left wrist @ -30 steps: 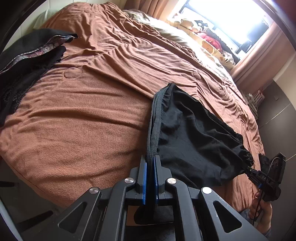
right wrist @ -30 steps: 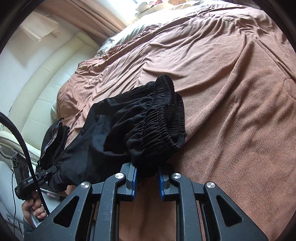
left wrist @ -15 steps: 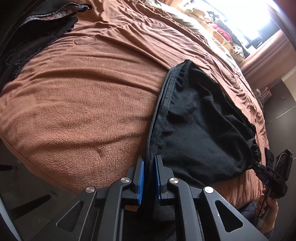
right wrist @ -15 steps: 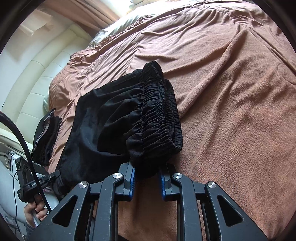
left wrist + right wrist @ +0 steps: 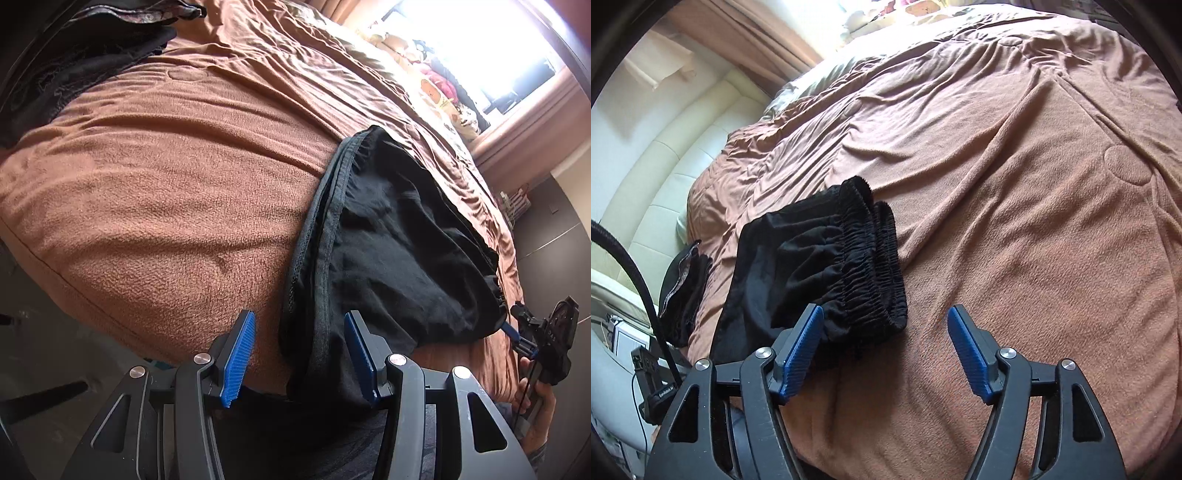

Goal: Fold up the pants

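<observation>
In the left wrist view, a heap of dark clothing [image 5: 74,55] lies at the far left on the brown blanket [image 5: 166,184], well apart from the black pants [image 5: 399,258], which lie folded on the blanket near its front edge. The left gripper [image 5: 299,350] is spread wide, its blue pads [image 5: 240,358] standing either side of the pants' hemmed end; the hem hangs between the jaws over the blanket's edge, and neither pad presses on it. To the right of the pants, the right gripper [image 5: 517,332] shows small at the gathered waistband end, held in a hand [image 5: 535,402]; from here its jaws cannot be read. In the right wrist view, a padded cream headboard [image 5: 665,147] stands at the left, and the dark clothing [image 5: 683,288] lies just left of the pants [image 5: 798,266]. The elastic waistband [image 5: 875,258] is stacked in ruffled layers at the pants' right side, flat on the blanket [image 5: 1034,184]. The right gripper [image 5: 884,350] is also wide apart, the left pad [image 5: 801,350] just beside the waistband's near corner, the right pad over bare blanket, nothing clamped.
</observation>
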A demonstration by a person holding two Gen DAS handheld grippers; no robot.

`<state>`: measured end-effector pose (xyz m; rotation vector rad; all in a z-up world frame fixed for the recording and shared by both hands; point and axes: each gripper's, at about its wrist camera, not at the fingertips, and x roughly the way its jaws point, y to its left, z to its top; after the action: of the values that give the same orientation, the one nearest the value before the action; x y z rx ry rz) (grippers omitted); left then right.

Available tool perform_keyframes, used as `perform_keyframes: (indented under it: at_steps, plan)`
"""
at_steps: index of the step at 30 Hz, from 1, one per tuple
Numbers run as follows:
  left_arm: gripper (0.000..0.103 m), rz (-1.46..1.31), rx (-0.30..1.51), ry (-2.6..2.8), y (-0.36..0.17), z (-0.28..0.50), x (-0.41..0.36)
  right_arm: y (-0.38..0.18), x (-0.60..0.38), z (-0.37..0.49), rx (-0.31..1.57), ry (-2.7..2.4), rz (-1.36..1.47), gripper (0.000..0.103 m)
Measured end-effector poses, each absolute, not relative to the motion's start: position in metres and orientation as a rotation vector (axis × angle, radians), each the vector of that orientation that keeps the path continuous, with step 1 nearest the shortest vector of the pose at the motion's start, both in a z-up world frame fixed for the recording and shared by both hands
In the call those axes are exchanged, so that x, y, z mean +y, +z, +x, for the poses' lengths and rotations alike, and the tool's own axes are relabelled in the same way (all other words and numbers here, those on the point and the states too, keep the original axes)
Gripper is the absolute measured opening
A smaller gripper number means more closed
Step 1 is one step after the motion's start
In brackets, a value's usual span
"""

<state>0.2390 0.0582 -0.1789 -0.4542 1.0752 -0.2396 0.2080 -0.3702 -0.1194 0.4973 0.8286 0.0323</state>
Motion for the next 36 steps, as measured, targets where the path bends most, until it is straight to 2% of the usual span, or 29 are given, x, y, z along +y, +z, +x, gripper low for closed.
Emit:
perform_keyframes:
  at_steps: [6, 17, 19, 22, 24, 25, 27, 34, 36]
  plan:
    - [0.053, -0.501, 1.045, -0.229, -0.18, 0.228, 0.07, -0.111, -0.376, 0.224, 0.812, 0.051, 0.474, 0.069]
    - [0.053, -0.597, 1.003, -0.192, -0.18, 0.221, 0.077, -0.114, -0.339, 0.285, 0.884, 0.108, 0.245, 0.069]
    - [0.053, -0.609, 1.001, -0.187, -0.181, 0.223, 0.076, -0.114, -0.336, 0.295, 0.892, 0.121, 0.224, 0.061]
    - [0.053, -0.638, 1.001, -0.188, -0.183, 0.224, 0.076, -0.117, -0.334, 0.316, 0.916, 0.137, 0.185, 0.044]
    - [0.053, -0.657, 0.993, -0.192, -0.184, 0.223, 0.077, -0.12, -0.329, 0.322, 0.927, 0.153, 0.144, 0.02]
    - [0.052, -0.661, 0.99, -0.193, -0.184, 0.222, 0.077, -0.119, -0.327, 0.326, 0.919, 0.142, 0.107, 0.016]
    - [0.052, -0.657, 0.992, -0.192, -0.185, 0.22, 0.075, -0.117, -0.323, 0.329, 0.903, 0.126, 0.054, 0.012]
    - [0.052, -0.625, 1.02, -0.212, -0.182, 0.213, 0.063, -0.119, -0.328, 0.342, 0.891, 0.075, 0.085, 0.011]
    - [0.042, -0.593, 1.047, -0.22, -0.181, 0.214, 0.056, -0.121, -0.328, 0.342, 0.89, 0.076, 0.096, 0.011]
